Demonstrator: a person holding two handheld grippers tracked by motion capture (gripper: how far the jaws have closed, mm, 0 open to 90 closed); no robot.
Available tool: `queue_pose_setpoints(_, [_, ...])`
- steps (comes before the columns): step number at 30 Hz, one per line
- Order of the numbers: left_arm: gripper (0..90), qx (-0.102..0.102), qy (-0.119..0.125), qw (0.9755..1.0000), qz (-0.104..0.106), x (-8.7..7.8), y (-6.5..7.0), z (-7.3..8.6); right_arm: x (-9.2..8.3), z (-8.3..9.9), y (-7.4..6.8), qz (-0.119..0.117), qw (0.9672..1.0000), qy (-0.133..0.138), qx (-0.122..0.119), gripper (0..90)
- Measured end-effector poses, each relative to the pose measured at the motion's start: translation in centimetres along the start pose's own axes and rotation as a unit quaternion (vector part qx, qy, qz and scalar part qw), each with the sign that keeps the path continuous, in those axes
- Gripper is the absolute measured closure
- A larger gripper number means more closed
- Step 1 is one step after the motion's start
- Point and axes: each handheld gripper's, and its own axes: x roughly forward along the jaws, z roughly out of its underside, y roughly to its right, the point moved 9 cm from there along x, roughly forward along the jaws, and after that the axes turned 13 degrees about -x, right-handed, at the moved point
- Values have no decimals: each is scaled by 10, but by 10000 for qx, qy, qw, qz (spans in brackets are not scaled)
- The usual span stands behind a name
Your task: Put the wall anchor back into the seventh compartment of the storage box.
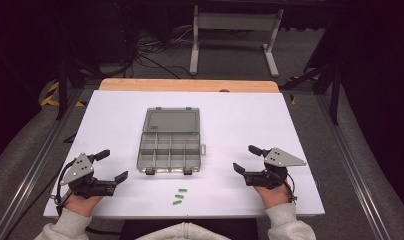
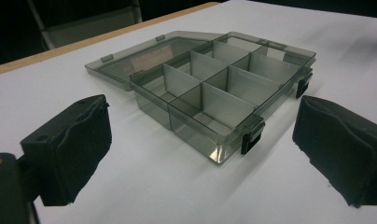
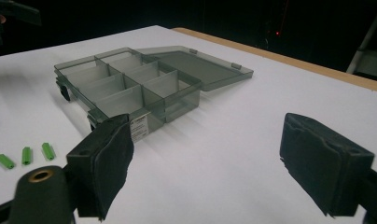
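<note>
**Grippers wait wide open on either side of an open organiser box**

You hold your left gripper [image 1: 111, 165] low over the near left corner of the white table [image 1: 250, 120], your left hand [image 1: 82, 201] wrapped around its handle and a pale sleeve [image 1: 60, 227] reaching in from the near edge. Its two black jaws are spread wide with nothing between them, pointing right towards the middle of the table. Your right gripper [image 1: 246, 158] mirrors that pose at the near right, with your right hand [image 1: 272, 192] below it and the grey three-cornered plate [image 1: 284, 157] on top; its jaws too stand far apart and empty, aimed left.

Between the two tools, at the centre of the table, sits a smoky translucent plastic box [image 1: 170, 151]. Its flat lid [image 1: 171, 120] is folded back towards the far side and lies on the tabletop. The tray is split by thin walls into rectangular compartments, and two dark latches [image 2: 252, 135] hang on its near wall. In the right gripper view a small white label [image 3: 138, 128] shows on one side wall.

Three small green pieces [image 1: 179, 196], short and stubby, lie close together on the table just near of the box, apart from it. The jaw pads [image 2: 70, 149] are matte black, blocky and slightly ridged.
</note>
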Motion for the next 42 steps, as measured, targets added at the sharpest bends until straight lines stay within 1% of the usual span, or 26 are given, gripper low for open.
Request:
queue_pose_setpoints(2, [49, -13, 28, 10000, -8, 0, -1, 0, 0, 0, 0, -17, 10000, 11, 40, 171])
queue_pose_setpoints(4, [49, -6, -17, 10000, 6, 1, -1, 1, 1, 1, 0, -22, 10000, -1, 69, 169])
queue_pose_setpoints(11, [57, 29, -37, 10000, 30, 0, 0, 0, 2, -1, -2, -51, 10000, 3, 2, 170])
queue_pose_setpoints(13, [57, 10, 42, 10000, 17, -1, 0, -1, 3, -1, -3, -68, 10000, 4, -2, 170])
queue_pose_setpoints(15, [58, 16, 49, 10000, 15, -1, 0, -2, 3, -1, -3, -75, 10000, -11, -19, 170])
queue_pose_setpoints(19, [58, 34, 8, 10000, 4, -1, 0, -1, 5, -1, -4, -123, 9999, -23, 4, 172])
queue_pose_setpoints(21, [61, 51, 34, 10000, -3, -1, 1, -1, 7, -2, -4, -148, 9999, -21, 22, 172])
queue_pose_setpoints(23, [61, 42, 48, 10000, -5, -2, 1, -1, 8, -5, -6, -198, 9998, 14, 37, 172])
queue_pose_setpoints(26, [62, 36, 52, 10000, -8, -2, 1, -1, 12, -12, -8, -272, 9996, 55, -12, 171])
queue_pose_setpoints(27, [62, 32, 41, 10000, -1, -2, 1, -1, 13, -14, -10, -314, 9995, 70, 28, 171])
queue_pose_setpoints(28, [62, 34, 31, 10000, 5, -2, 1, -1, 16, -16, -12, -398, 9990, 115, 138, 170])
queue_pose_setpoints(29, [63, 34, 31, 10000, 5, -2, 1, -1, 16, -16, -12, -398, 9990, 115, 138, 170])
queue_pose_setpoints(30, [63, 54, 29, 10000, 11, -2, 1, -1, 17, -18, -13, -447, 9988, 143, 166, 170])
queue_pose_setpoints(31, [65, 52, 46, 10000, 14, -2, 1, -1, 22, -22, -18, -502, 9986, 128, 69, 170])
queue_pose_setpoints(32, [65, 52, 46, 10000, 14, -2, 1, -1, 22, -22, -18, -502, 9986, 128, 69, 170])
queue_pose_setpoints(34, [65, 46, 64, 10000, 23, -3, 1, -2, 26, -27, -22, -572, 9983, 117, -37, 171])
queue_pose_setpoints(39, [66, 55, 65, 10000, 20, -4, 1, -2, 36, -38, -33, -776, 9967, 213, -61, 173])
queue_pose_setpoints(40, [67, 60, 69, 10000, 20, -4, 1, -2, 37, -39, -35, -805, 9965, 236, -47, 173])
queue_pose_setpoints(42, [69, 61, 60, 10000, 17, -4, 1, -2, 39, -41, -37, -818, 9963, 232, -111, 174])
